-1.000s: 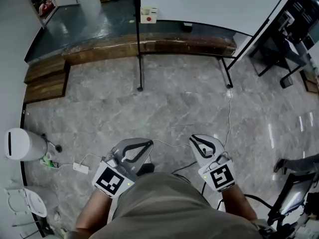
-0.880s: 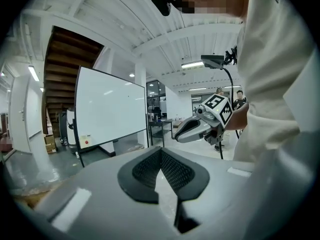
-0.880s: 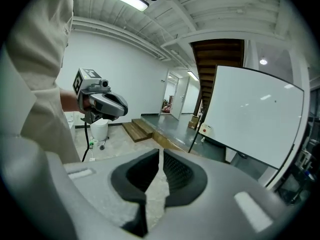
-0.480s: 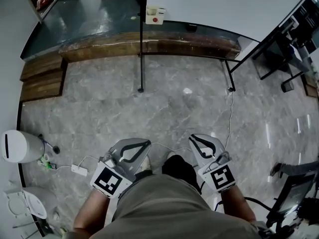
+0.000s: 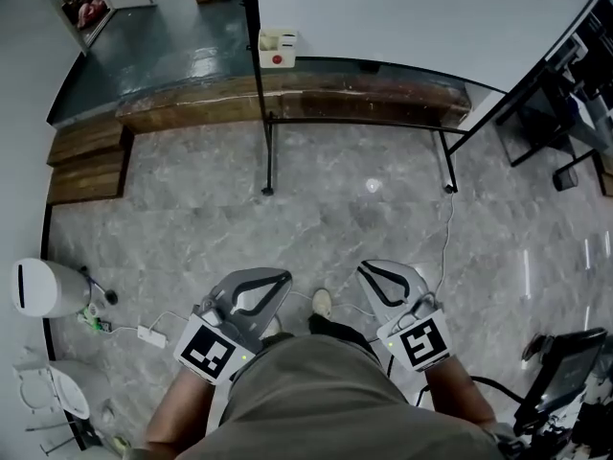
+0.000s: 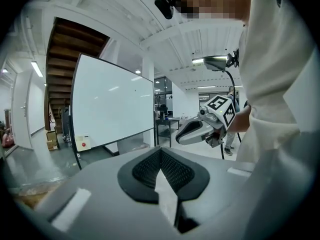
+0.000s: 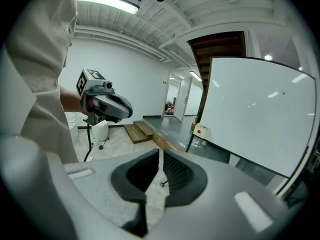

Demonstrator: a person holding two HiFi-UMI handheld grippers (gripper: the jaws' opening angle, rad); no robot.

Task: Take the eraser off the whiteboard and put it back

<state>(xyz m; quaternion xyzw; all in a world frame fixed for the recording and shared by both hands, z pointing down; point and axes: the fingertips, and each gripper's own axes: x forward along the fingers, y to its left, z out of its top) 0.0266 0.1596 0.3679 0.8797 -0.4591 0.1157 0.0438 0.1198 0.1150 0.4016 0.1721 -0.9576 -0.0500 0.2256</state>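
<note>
Left gripper (image 5: 270, 284), right gripper (image 5: 379, 276): clenched, empty; whiteboard (image 5: 421, 17), 1 o'clock, now nearer; eraser (image 5: 277, 48), 12 o'clock, unreached.

I find no word, number or brand that I can read. The only signs are patterns. A black-and-white square marker (image 5: 209, 352) sits at the back of my left gripper (image 5: 284, 278), and a similar square marker (image 5: 424, 341) sits at the back of my right gripper (image 5: 365, 269). Both carry blocks, not letters. The small white box (image 5: 277, 48) at the lower corner of the large whiteboard (image 5: 421, 12) has a red round spot on its front. Any print on it is too small for me to tell.
</note>
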